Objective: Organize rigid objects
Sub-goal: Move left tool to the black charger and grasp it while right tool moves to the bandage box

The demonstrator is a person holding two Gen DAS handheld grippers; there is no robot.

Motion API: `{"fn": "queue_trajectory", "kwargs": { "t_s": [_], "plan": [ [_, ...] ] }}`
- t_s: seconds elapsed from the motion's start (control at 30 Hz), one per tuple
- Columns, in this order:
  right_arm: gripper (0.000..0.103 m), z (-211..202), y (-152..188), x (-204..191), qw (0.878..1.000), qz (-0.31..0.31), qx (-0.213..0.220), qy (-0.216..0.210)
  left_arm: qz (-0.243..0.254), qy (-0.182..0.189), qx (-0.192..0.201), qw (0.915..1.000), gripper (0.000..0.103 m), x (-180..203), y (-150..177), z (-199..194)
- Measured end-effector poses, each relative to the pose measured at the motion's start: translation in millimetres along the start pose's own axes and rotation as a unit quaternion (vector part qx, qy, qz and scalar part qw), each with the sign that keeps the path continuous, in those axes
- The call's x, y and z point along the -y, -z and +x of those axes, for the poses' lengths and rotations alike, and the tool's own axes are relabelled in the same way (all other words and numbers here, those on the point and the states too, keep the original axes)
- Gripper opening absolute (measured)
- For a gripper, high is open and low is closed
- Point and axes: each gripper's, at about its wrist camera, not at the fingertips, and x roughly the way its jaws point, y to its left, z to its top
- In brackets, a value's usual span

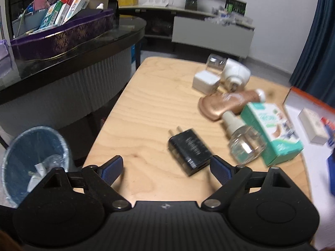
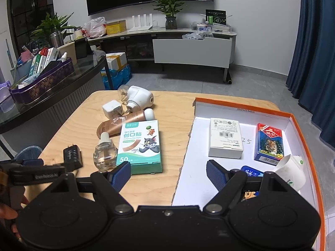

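Observation:
On the wooden table [image 1: 146, 108] lie a black charger [image 1: 189, 151], a clear glass bottle [image 1: 242, 140], a green plaster box [image 1: 272, 131], a bronze tube [image 1: 226, 102], a white cube adapter [image 1: 206, 81] and a white plug-in device [image 1: 235, 73]. My left gripper [image 1: 165, 168] is open and empty, just in front of the black charger. My right gripper [image 2: 168, 174] is open and empty, over the table edge of the orange-rimmed box lid [image 2: 303, 125]. The lid holds a white box [image 2: 226, 138], a blue card box [image 2: 269, 144] and a white cup [image 2: 291, 172]. The plaster box [image 2: 140, 146] and bottle [image 2: 104, 151] lie left of it.
A blue waste bin [image 1: 35, 159] stands on the floor left of the table. A dark counter [image 1: 83, 48] with a purple tin of boxes [image 1: 62, 33] lies behind. A TV cabinet [image 2: 192, 50] stands along the far wall, with curtains [image 2: 314, 52] at the right.

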Motion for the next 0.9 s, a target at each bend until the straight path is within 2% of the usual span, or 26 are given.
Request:
{"fn": "queue_trajectory", "kwargs": {
  "t_s": [0.07,0.17,0.2,0.23,0.47,0.53,0.63,0.7,0.9],
  "plan": [
    [0.094,2,-1,-3,1.0,-0.001,-0.002,-0.001,-0.006,0.004,0.002,1.0,0.095,6,-4,4],
    [0.093,3,-2,-8,1.0,-0.009,-0.001,-0.003,-0.003,-0.01,0.001,0.9999,0.092,16,-8,18],
    [0.093,2,-2,-9,1.0,-0.014,0.0,-0.002,-0.008,-0.012,-0.003,0.9999,0.085,15,-9,22],
    [0.093,2,-3,-11,1.0,-0.019,0.001,0.0,-0.015,-0.009,-0.008,0.9998,0.084,13,-9,24],
    [0.093,9,-4,-6,1.0,-0.009,-0.004,-0.002,0.0,0.002,0.001,1.0,0.08,-9,-5,15],
    [0.094,14,-3,-7,1.0,-0.004,-0.01,-0.007,0.008,0.004,0.003,1.0,0.074,-9,-5,17],
    [0.094,20,-2,-12,1.0,-0.009,-0.018,-0.01,0.041,0.007,0.011,0.9991,0.06,0,-6,21],
    [0.093,24,-2,-15,1.0,-0.012,-0.022,-0.01,0.062,0.014,0.017,0.9978,0.038,6,-7,23],
    [0.093,41,-6,-21,0.999,-0.007,-0.041,-0.029,0.066,0.027,0.017,0.9973,0.036,8,-2,18]
  ]
}}
